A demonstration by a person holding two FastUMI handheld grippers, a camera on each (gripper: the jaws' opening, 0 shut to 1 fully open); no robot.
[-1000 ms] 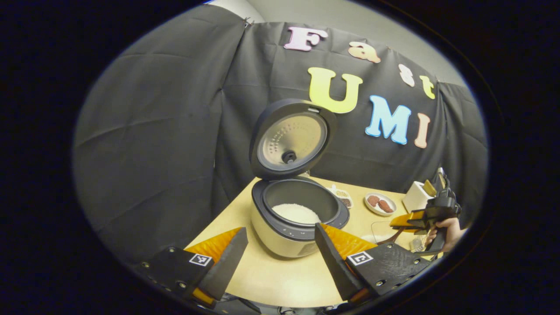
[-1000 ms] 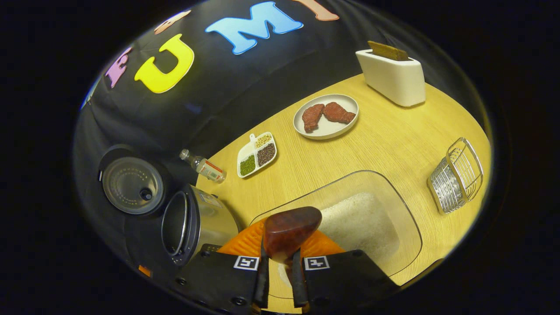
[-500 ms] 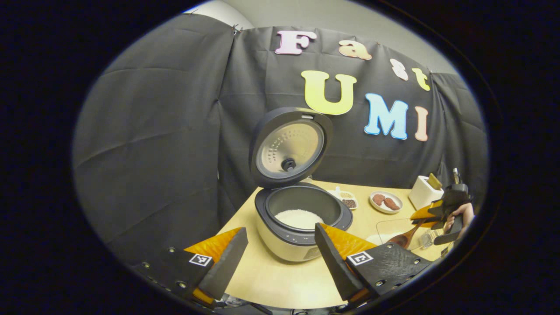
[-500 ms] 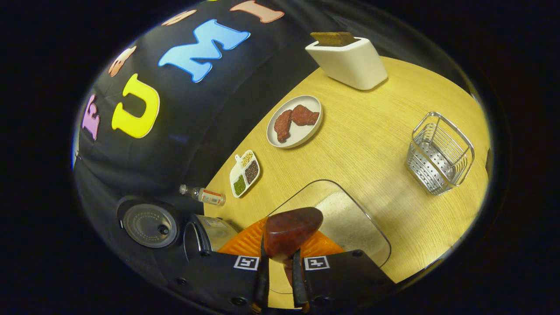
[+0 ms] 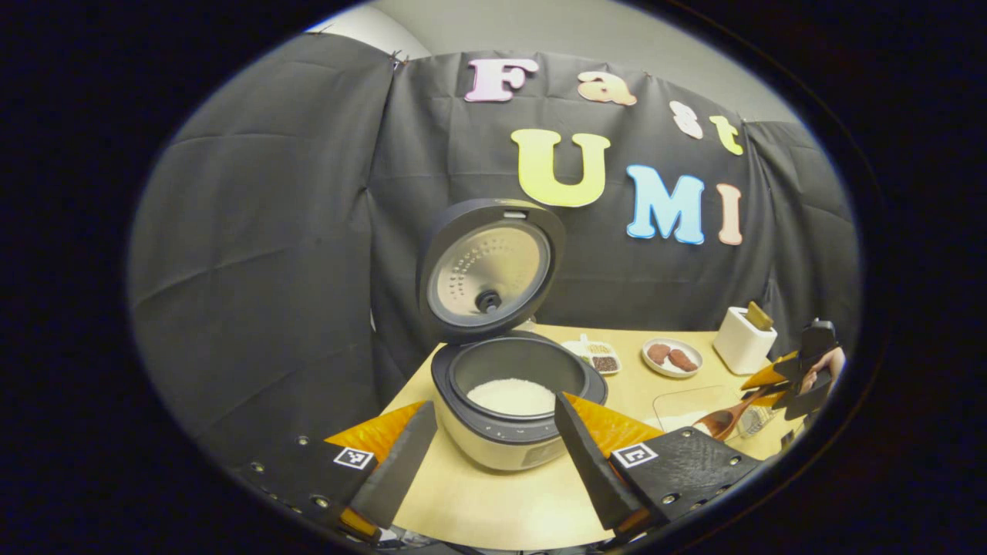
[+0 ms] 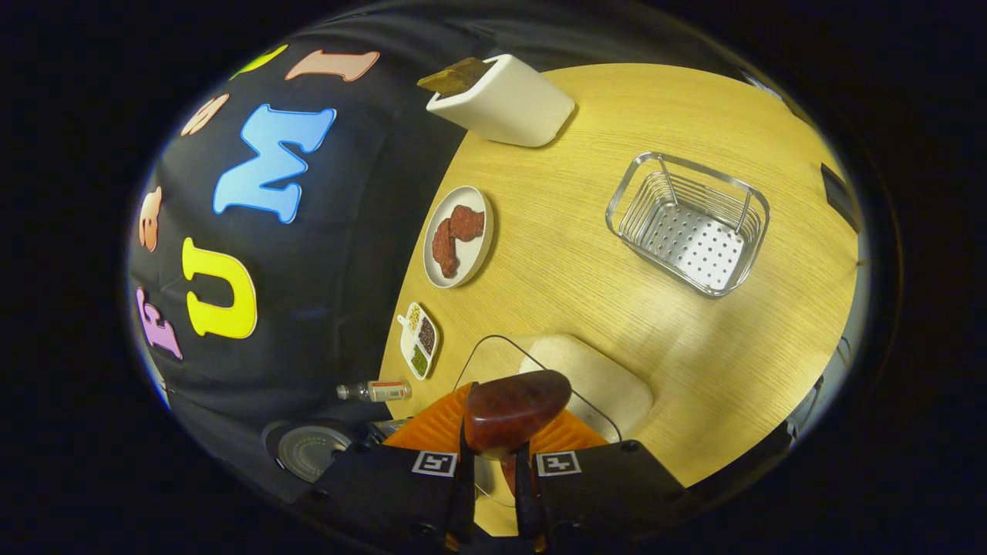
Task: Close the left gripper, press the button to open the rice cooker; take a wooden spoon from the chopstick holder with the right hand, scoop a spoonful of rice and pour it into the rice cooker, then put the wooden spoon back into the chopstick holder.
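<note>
The rice cooker (image 5: 505, 432) stands open with its lid (image 5: 486, 270) upright and white rice (image 5: 510, 397) in the pot. My left gripper (image 5: 493, 432) is open, its fingers either side of the cooker's front and apart from it. My right gripper (image 6: 493, 478) is shut on the handle of the wooden spoon (image 6: 513, 408), whose bowl hangs over the glass dish of rice (image 6: 590, 378). The wire chopstick holder (image 6: 690, 222) stands beyond the dish. The left gripper view shows the right gripper (image 5: 794, 378) at the far right, holding the spoon (image 5: 721, 422) low over the glass dish (image 5: 682, 405).
On the wooden table (image 6: 694, 347) stand a white toaster (image 6: 501, 100), a plate with two pieces of meat (image 6: 458, 235), a divided dish of grains (image 6: 418, 339) and a small bottle (image 6: 378, 391) lying by the cooker lid (image 6: 308, 451). The booth's black cloth bounds the table's far side.
The right gripper has swung with the spoon, so the chopstick holder now sits nearer its middle and the cooker has slid low to its left. The left gripper has drifted slightly, still open.
</note>
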